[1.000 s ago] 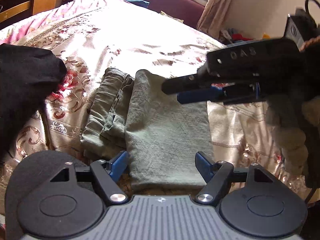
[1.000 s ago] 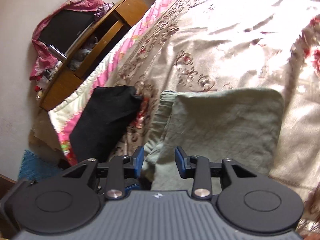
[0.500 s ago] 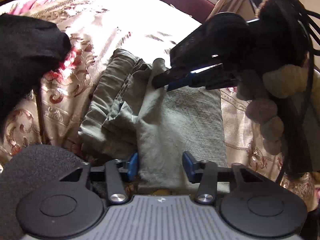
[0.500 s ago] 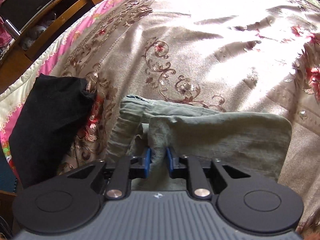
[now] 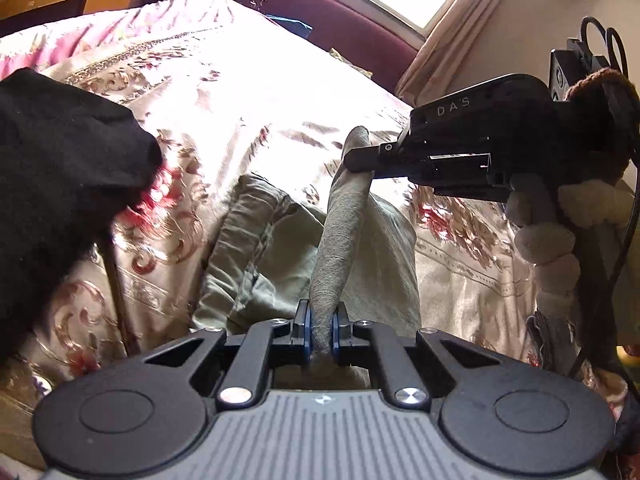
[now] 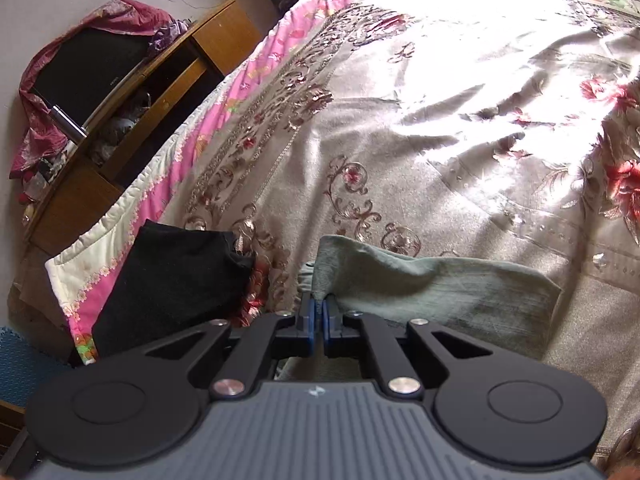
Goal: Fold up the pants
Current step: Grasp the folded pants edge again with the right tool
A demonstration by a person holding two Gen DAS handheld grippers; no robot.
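Sunlit floral bedspread [image 6: 460, 92] — wooden shelf [image 6: 132, 120] (cluttered) against wall.

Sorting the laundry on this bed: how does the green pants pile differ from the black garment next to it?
The pants are grey-green and wrinkled; the black garment is dark with no visible texture. The pants have one edge lifted, pinched by the left gripper and the right gripper; the black garment lies untouched. The pants sit further in on the bed; the black garment is by its edge. Both rest on the bed.
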